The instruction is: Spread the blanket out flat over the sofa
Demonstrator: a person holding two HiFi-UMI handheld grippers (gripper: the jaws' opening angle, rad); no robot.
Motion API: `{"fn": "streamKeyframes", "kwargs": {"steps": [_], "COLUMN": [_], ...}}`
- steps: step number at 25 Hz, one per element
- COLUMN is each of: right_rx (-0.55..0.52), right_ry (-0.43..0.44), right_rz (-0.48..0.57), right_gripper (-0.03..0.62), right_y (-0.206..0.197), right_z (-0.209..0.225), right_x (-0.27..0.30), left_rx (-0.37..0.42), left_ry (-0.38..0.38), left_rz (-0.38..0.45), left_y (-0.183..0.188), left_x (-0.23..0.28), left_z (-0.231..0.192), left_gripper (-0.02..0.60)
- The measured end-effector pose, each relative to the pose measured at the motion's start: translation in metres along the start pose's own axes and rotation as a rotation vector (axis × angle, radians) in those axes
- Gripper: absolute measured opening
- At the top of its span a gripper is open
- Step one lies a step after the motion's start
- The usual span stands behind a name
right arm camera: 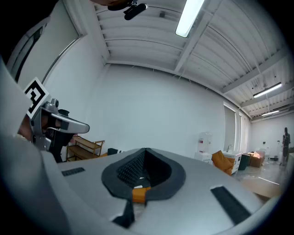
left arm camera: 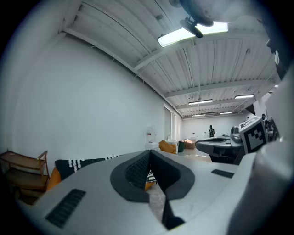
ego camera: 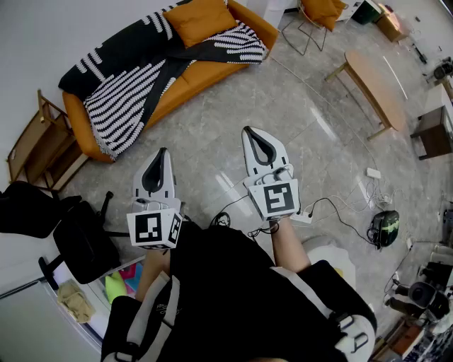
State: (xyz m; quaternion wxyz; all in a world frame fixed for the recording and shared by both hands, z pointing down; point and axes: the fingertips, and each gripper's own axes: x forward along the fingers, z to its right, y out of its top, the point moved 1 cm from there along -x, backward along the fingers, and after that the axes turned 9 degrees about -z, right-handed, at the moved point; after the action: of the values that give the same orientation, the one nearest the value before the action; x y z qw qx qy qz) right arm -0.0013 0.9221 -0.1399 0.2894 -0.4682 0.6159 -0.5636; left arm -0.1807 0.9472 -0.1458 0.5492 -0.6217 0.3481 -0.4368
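An orange sofa (ego camera: pixel 202 74) stands at the far left of the room in the head view. A black and white striped blanket (ego camera: pixel 134 88) lies rumpled across its seat and back, and an orange cushion (ego camera: pixel 199 20) rests on top. Both grippers hang over bare floor, well short of the sofa. My left gripper (ego camera: pixel 163 151) is shut and empty, and so is my right gripper (ego camera: pixel 248 130). In the left gripper view the shut left gripper (left arm camera: pixel 149 152) points toward the blanket (left arm camera: pixel 78 163). Past the shut right gripper (right arm camera: pixel 144 150) a sliver of orange sofa (right arm camera: pixel 139 195) shows.
A wooden shelf (ego camera: pixel 39 141) stands left of the sofa, with a black office chair (ego camera: pixel 78 240) nearer me. A wooden coffee table (ego camera: pixel 375 85) and a dark side table (ego camera: pixel 433 131) are at the right. Cables and a power strip (ego camera: pixel 304 215) lie on the floor by my feet.
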Motion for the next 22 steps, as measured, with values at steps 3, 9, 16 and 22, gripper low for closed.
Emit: {"fn": "streamKeyframes", "kwargs": {"steps": [3, 9, 16, 22], "right_rx": [0.004, 0.005, 0.001, 0.018], "right_ry": [0.015, 0.048, 0.051, 0.062], "right_rz": [-0.003, 0.028, 0.014, -0.054], "right_gripper": [0.008, 0.009, 0.009, 0.053], "right_y": [-0.001, -0.003, -0.015, -0.039], "right_z": [0.002, -0.006, 0.000, 0.004], "right_x": [-0.009, -0.021, -0.030, -0.024], "left_rx": [-0.014, -0.021, -0.023, -0.021], "left_ry": [-0.008, -0.018, -0.080, -0.101], "left_rz": [-0.003, -0.008, -0.042, -0.092], "left_y": [-0.001, -0.006, -0.017, -0.038], "left_x": [-0.004, -0.009, 0.001, 0.016], "left_z": [0.012, 0.032, 0.054, 0.060], "left_gripper": [0.021, 0.021, 0.025, 0.026]}}
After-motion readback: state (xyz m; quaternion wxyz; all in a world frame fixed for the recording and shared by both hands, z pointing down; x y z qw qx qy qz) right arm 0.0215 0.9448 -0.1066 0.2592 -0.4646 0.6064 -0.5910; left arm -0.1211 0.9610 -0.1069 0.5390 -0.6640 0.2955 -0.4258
